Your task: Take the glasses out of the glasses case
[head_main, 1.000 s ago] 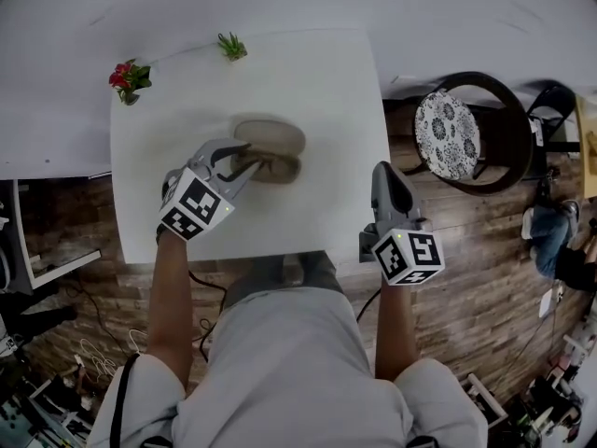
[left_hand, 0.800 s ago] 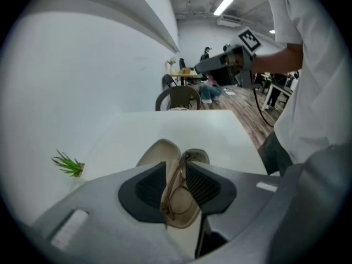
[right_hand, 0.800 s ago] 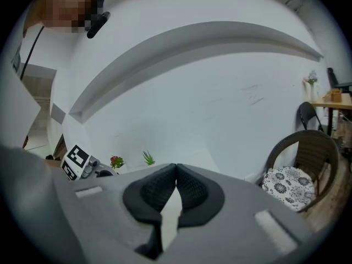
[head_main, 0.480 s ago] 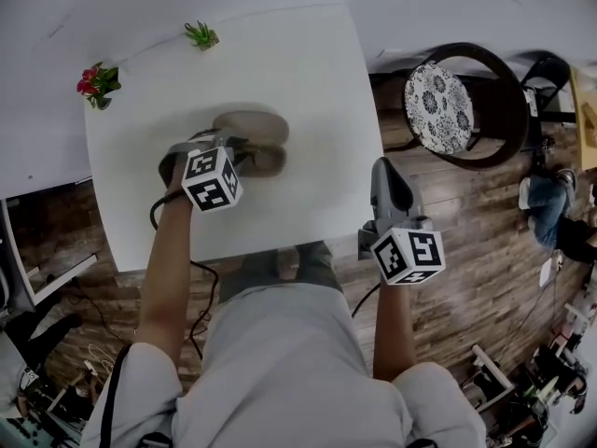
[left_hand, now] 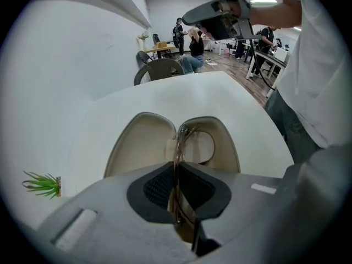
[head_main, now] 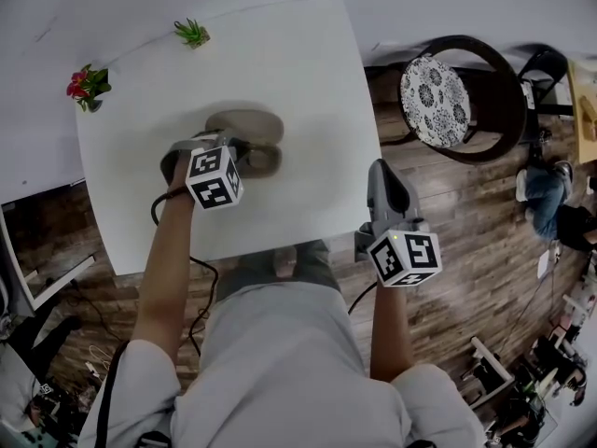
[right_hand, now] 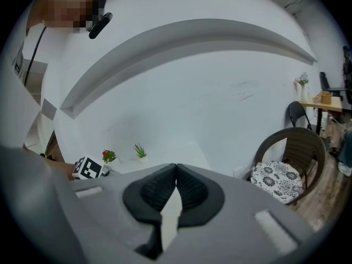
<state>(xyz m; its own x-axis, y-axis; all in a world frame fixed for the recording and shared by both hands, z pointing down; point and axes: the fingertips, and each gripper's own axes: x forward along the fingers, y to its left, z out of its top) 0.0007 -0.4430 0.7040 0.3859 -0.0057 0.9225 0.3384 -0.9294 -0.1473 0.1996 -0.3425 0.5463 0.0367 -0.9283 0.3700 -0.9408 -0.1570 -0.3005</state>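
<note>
An open beige glasses case point(head_main: 252, 127) lies on the white table point(head_main: 298, 73), both halves facing up point(left_hand: 140, 144). Thin-rimmed glasses point(left_hand: 199, 143) rest in its right half. My left gripper point(head_main: 246, 153) points steeply down into the case. Its jaws are closing, and the glasses' rim runs between the dark pads point(left_hand: 157, 187), which pinch it. My right gripper point(head_main: 381, 172) hovers off the table's right front edge, away from the case. It is shut point(right_hand: 176, 172) with nothing held.
A red flower pot point(head_main: 84, 87) and a green plant point(head_main: 191, 34) stand at the table's far left edge. A wicker chair point(head_main: 446, 101) with a patterned cushion stands on the wooden floor to the right. People sit in the far background.
My left gripper dropped onto the case, rolled, and its jaws came together around the glasses' rim. The right gripper stayed almost still.
</note>
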